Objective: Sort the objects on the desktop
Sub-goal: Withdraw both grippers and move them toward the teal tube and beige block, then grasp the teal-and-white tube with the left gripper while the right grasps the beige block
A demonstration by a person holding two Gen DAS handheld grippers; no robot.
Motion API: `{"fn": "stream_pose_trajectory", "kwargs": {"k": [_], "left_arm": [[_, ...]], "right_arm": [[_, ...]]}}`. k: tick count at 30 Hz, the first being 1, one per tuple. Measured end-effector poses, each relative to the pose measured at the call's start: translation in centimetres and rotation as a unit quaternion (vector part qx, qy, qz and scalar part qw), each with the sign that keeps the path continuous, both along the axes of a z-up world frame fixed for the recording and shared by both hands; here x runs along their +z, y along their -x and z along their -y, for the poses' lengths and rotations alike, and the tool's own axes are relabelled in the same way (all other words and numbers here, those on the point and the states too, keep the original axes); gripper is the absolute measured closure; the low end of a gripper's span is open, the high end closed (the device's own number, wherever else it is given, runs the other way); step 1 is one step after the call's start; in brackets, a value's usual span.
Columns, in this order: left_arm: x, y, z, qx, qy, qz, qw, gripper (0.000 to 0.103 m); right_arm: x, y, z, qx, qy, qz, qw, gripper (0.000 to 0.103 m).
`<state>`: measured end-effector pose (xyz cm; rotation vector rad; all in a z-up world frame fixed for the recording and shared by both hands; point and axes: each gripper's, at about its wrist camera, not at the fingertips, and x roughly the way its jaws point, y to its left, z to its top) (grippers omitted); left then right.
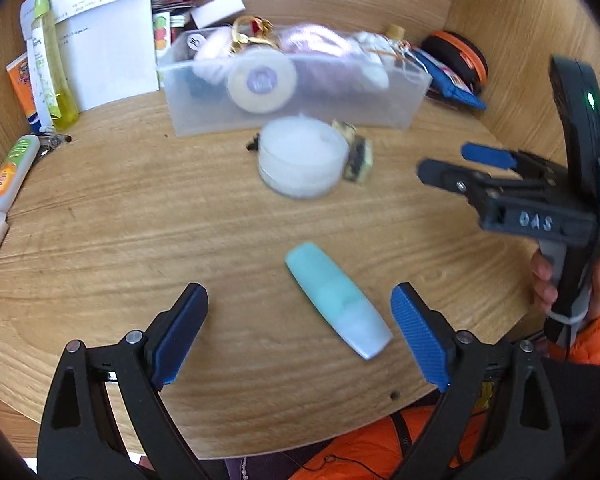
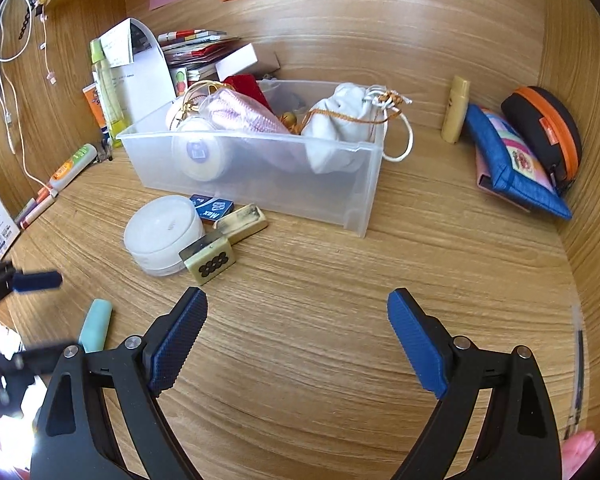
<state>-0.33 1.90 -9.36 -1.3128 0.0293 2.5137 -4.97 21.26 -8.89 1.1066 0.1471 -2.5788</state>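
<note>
A clear plastic bin stands at the back of the wooden desk and holds pouches and a tape roll. In front of it sit a white round jar, two mahjong tiles and a small blue box. A teal tube lies near the front edge, between the fingers of my left gripper, which is open and empty. My right gripper is open and empty over bare desk; it also shows in the left wrist view.
Bottles, tubes and papers crowd the back left. A yellow bottle, a blue pouch and a black-orange case lean in the right corner. A pen lies at the far right. Wooden walls enclose three sides.
</note>
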Motion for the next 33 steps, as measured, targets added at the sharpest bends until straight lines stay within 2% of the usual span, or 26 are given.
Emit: {"fn": "stream_pose_trajectory", "kwargs": {"k": [8,14,17,19,25,31,33], "left_arm": [[-0.9,-0.9,-0.6,0.004,0.052,-0.028,0.9982,0.009],[-1.0,-0.6,1.5,0.025,0.048,-0.045,0.9975,0.010],[-0.8,-0.6,2.0,0.028,0.046,-0.052,0.9972,0.020],[-0.7,-0.3,2.3,0.034,0.046,-0.056,0.9968,0.030],[-0.6,0.8,2.6,0.037,0.048,-0.062,0.9963,0.043],[-0.6,1.6,1.8,0.019,0.047,-0.060,0.9969,0.044],[-0.7,1.9,1.6,0.014,0.047,-0.058,0.9971,0.044]], "right_arm": [[-0.4,0.4,2.4,0.028,-0.032,0.004,0.999,0.013],[-0.8,1.7,5.1,0.069,-0.056,0.008,0.996,0.013],[-1.2,2.4,5.7,0.080,-0.053,0.008,0.995,0.014],[-1.4,2.7,5.9,0.090,-0.044,0.017,0.995,0.015],[-1.7,2.8,6.5,0.112,-0.041,0.021,0.993,0.020],[-2.1,2.7,7.8,0.144,-0.057,0.019,0.988,0.027],[-2.2,2.8,8.1,0.153,-0.059,0.022,0.986,0.032]]}}
